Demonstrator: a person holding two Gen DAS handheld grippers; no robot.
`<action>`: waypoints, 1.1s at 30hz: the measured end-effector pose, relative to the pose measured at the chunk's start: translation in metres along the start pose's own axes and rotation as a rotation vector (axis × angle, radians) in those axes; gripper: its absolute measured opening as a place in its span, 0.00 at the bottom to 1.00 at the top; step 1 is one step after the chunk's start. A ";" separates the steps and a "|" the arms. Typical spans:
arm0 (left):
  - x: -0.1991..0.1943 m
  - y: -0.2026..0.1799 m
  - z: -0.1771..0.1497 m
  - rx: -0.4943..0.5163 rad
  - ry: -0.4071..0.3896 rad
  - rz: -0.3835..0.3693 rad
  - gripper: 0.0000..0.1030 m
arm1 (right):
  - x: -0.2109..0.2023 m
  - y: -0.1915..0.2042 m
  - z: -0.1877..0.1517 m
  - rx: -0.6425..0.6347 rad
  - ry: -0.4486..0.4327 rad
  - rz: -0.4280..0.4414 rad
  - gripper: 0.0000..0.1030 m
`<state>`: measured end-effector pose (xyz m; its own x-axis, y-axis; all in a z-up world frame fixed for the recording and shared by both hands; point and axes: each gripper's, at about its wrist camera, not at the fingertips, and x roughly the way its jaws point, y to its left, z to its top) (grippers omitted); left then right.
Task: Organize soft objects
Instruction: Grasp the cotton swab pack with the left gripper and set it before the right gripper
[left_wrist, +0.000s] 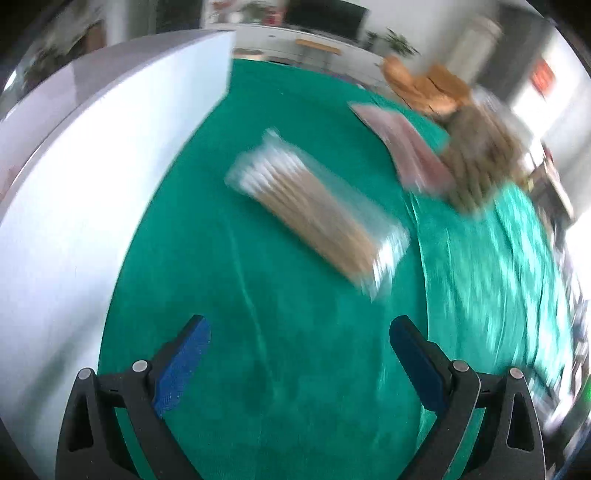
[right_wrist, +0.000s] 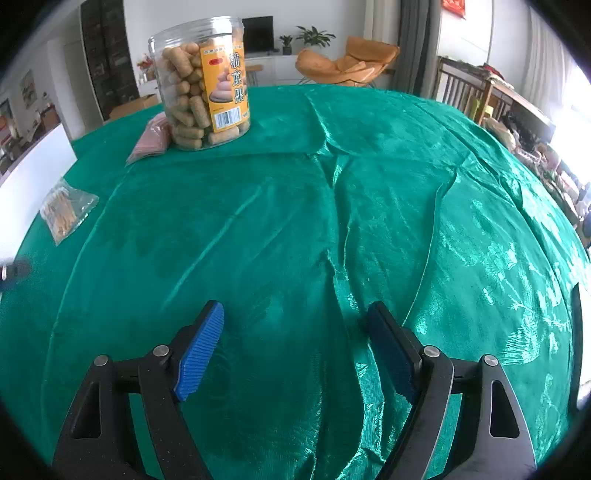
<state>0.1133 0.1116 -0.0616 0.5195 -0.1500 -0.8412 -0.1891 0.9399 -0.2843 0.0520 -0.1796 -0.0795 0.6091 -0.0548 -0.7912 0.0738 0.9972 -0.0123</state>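
Your left gripper (left_wrist: 300, 332) hangs released over the green cloth (left_wrist: 280, 369), blue pads spread wide with nothing between them. Ahead of it, apart from the fingertips, a clear bag of cotton swabs (left_wrist: 317, 210) lies flat on the cloth at a diagonal, white tips toward the far left; the left wrist view is motion-blurred, so finer detail is lost. Beyond the bag, a pink packet (left_wrist: 413, 147) lies beside a clear jar of tan snacks (left_wrist: 480, 155), and a white box (left_wrist: 92, 177) stands along the left. Your right gripper (right_wrist: 297, 317) is likewise released, over wrinkled shiny cloth and holding nothing. From its view, the jar stands upright at far left with the packet touching its base, and the swab bag lies near the left edge.
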 end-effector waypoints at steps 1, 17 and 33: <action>0.003 0.003 0.008 -0.037 -0.003 -0.011 0.94 | 0.000 0.000 0.000 0.000 0.000 0.000 0.80; 0.077 -0.097 0.060 0.299 -0.047 0.159 0.32 | 0.000 0.000 0.000 0.000 0.000 0.001 0.81; 0.024 -0.195 0.009 0.462 -0.032 -0.276 0.97 | 0.001 0.000 0.001 0.001 0.000 0.004 0.82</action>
<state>0.1699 -0.0721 -0.0225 0.5244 -0.4080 -0.7473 0.3409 0.9049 -0.2548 0.0533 -0.1793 -0.0801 0.6091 -0.0506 -0.7915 0.0719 0.9974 -0.0085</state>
